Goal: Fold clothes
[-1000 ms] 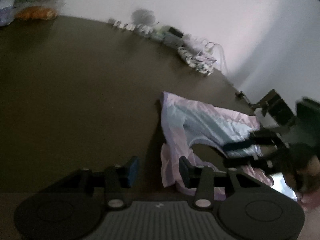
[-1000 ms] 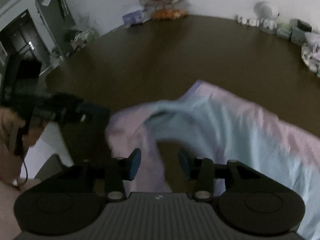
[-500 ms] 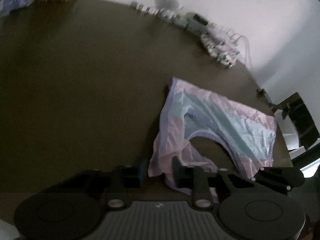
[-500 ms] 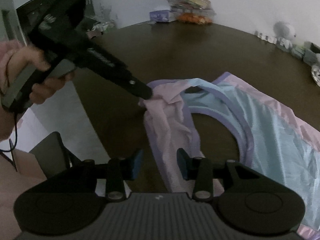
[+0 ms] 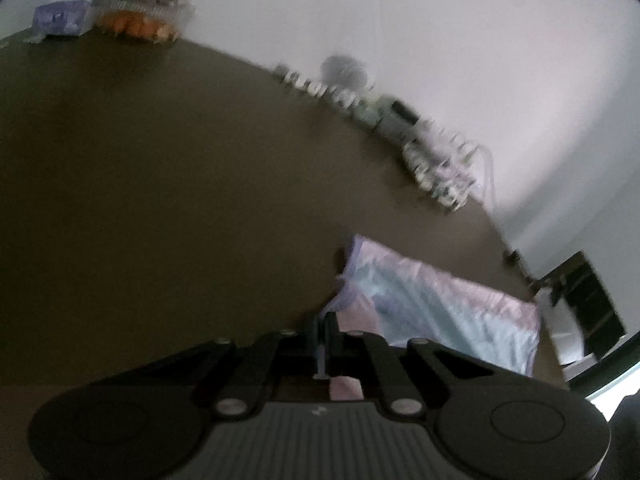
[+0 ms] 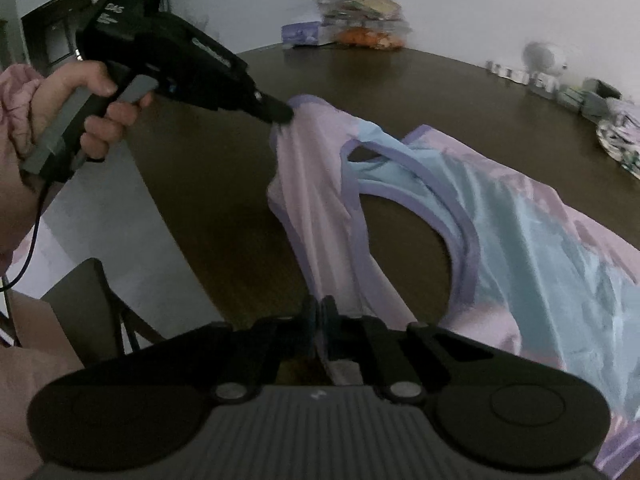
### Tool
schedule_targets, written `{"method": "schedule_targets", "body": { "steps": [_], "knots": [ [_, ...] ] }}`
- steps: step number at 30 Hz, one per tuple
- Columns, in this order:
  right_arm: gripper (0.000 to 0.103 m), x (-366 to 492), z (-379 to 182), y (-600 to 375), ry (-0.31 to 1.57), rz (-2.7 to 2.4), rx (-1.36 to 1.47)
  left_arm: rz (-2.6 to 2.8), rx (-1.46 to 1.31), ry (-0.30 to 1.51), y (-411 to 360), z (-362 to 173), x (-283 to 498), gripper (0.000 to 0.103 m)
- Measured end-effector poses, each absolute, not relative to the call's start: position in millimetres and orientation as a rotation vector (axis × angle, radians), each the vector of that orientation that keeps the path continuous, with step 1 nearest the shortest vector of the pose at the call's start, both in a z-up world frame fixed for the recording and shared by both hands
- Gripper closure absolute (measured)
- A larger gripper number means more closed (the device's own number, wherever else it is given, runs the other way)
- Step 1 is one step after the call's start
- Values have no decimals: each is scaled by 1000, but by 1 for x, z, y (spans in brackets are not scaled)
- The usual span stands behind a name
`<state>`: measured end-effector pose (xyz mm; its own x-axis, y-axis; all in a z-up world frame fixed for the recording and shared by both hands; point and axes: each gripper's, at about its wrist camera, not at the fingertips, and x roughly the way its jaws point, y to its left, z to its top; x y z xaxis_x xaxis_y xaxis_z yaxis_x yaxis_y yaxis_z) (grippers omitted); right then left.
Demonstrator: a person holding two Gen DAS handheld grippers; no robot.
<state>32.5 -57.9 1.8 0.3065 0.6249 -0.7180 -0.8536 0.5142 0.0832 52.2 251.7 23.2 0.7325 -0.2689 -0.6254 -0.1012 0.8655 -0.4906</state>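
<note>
A pink and light-blue sleeveless top [image 6: 520, 240] with purple trim lies on the dark brown table [image 6: 400, 92]. My right gripper [image 6: 319, 312] is shut on the top's pink edge near its armhole. My left gripper [image 6: 280, 114], held in a person's hand [image 6: 92, 96], pinches a shoulder strap and holds it raised off the table. In the left wrist view, the left gripper [image 5: 325, 322] is shut with pink cloth between its fingers, and the rest of the top [image 5: 440, 308] spreads away to the right.
Bags with orange contents [image 6: 368, 36] and a purple box stand at the table's far edge. Small items and a white round figure [image 6: 544, 58] line the wall side. The table's near edge and a dark chair [image 6: 92, 296] are at the left.
Both grippers have shut on the top. The left one took the shoulder strap and raised it. The right one moved in over the pink edge and closed there.
</note>
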Motion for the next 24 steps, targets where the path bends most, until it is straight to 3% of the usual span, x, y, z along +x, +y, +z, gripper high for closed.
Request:
{"method": "schedule_targets", "body": {
  "steps": [6, 7, 8, 10, 13, 18, 21, 22, 23, 24],
  "knots": [
    [95, 35, 10, -70, 785, 991, -241, -224, -529, 731, 252, 16, 49, 101],
    [91, 39, 13, -70, 788, 993, -212, -214, -530, 749, 251, 14, 49, 97],
    [80, 43, 16, -70, 789, 992, -186, -192, -525, 770, 249, 13, 49, 94],
    [68, 47, 24, -63, 764, 980, -170, -153, -500, 800, 244, 14, 47, 80],
    [68, 49, 30, -43, 736, 998, -183, -109, -455, 834, 236, 14, 44, 73],
    [68, 55, 20, 7, 708, 1007, -263, -30, -441, 888, 226, 6, 49, 75],
    [69, 60, 10, 31, 700, 986, -320, -25, -448, 872, 227, 1, 54, 101],
    [79, 62, 7, 36, 699, 984, -328, -38, -453, 853, 228, 1, 54, 101],
    [100, 63, 5, 39, 699, 980, -332, -51, -459, 834, 230, 1, 54, 101],
    [102, 66, 4, 39, 702, 966, -322, -72, -466, 807, 232, 4, 53, 101]
  ]
}}
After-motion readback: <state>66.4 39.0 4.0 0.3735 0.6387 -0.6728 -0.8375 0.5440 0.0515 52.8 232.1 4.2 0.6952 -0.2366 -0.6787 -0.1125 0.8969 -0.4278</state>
